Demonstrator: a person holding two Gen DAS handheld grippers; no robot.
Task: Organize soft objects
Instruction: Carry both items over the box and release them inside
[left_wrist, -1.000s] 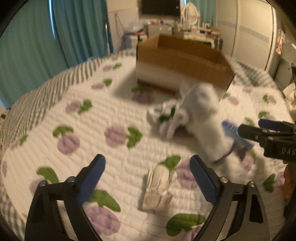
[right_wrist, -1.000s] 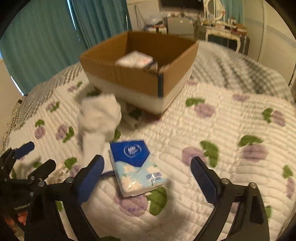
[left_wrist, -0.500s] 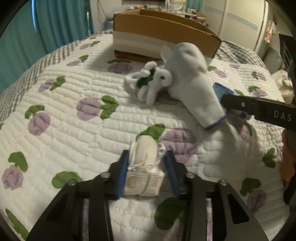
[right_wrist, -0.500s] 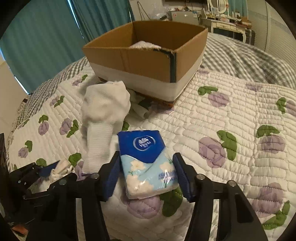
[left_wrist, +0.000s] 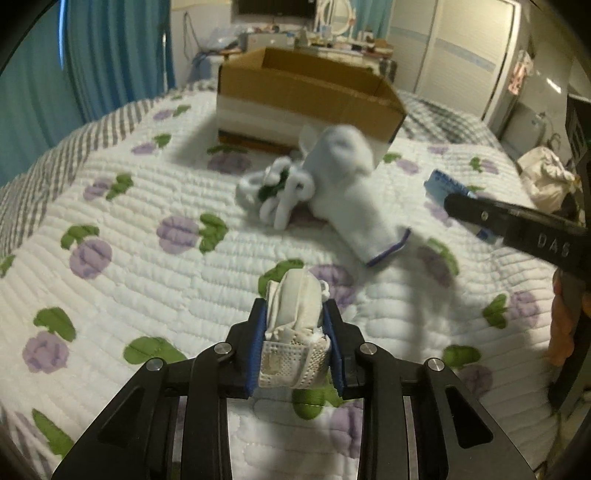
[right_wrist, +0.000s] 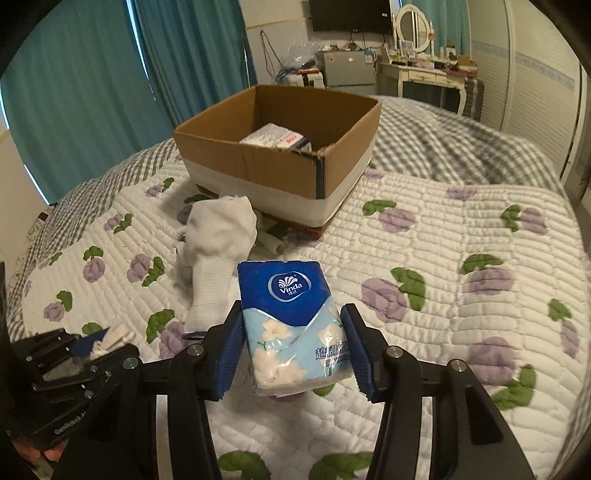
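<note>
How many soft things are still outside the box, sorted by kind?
Socks and sock bundles: 3 — small bundle in left gripper, big white sock, green-and-white pair.
Tissue packs: 1, in right gripper.
Total: 4

Blue Vinda tissue pack (right_wrist: 295, 325) and rolled white sock (left_wrist: 295, 306) held above the quilt.

Open quilt (right_wrist: 461, 236) flanks the cardboard box (right_wrist: 280, 166); a white sock (right_wrist: 218, 236) lies before its near wall.

Home bedroom, quilted bed (right_wrist: 461, 229), teal curtains (right_wrist: 92, 92), dressing table (right_wrist: 424, 70), wall television (right_wrist: 351, 14)
</note>
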